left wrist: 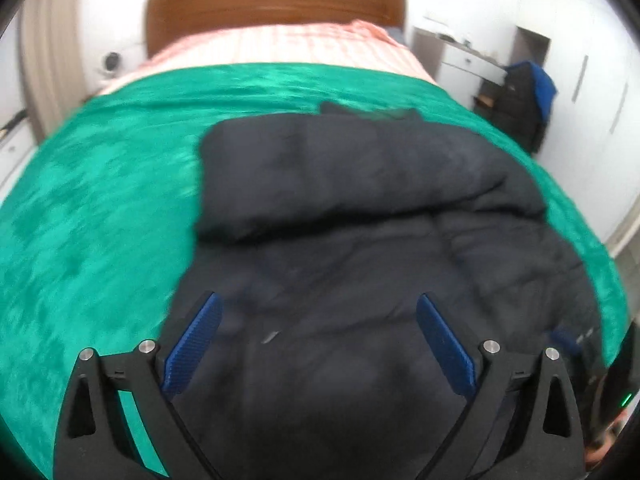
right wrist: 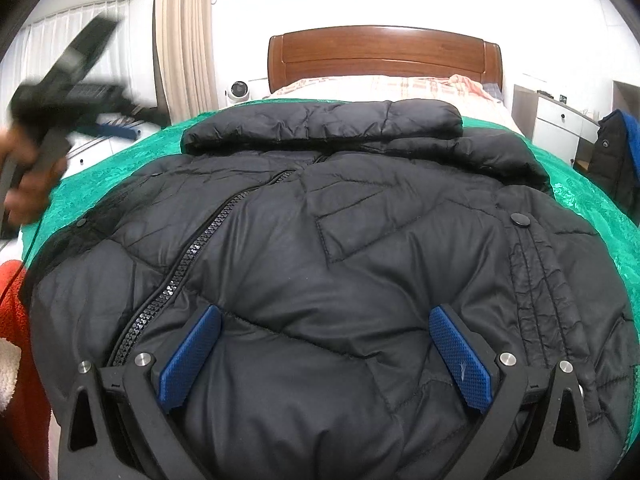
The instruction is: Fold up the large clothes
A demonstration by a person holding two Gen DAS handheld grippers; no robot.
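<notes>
A black puffer jacket [right wrist: 320, 240] lies spread on the green blanket [left wrist: 100, 200] that covers the near part of the bed, reaching from the near edge toward the middle. Its collar end points at the wooden headboard [right wrist: 384, 54], and one sleeve [left wrist: 320, 176] is folded across the upper body as a thick roll. The open zipper [right wrist: 188, 264] runs diagonally down the left half of the front, and a snap button [right wrist: 521, 220] sits near the right edge.

The left gripper [left wrist: 318, 310] hangs above the jacket's near part with its blue pads spread wide and nothing between them. The right gripper [right wrist: 325, 320] is also spread wide, low over the jacket's front panel, its pads not pinching any fabric. Beyond the blanket's far edge a pink checked sheet [left wrist: 280, 48] reaches the headboard
</notes>
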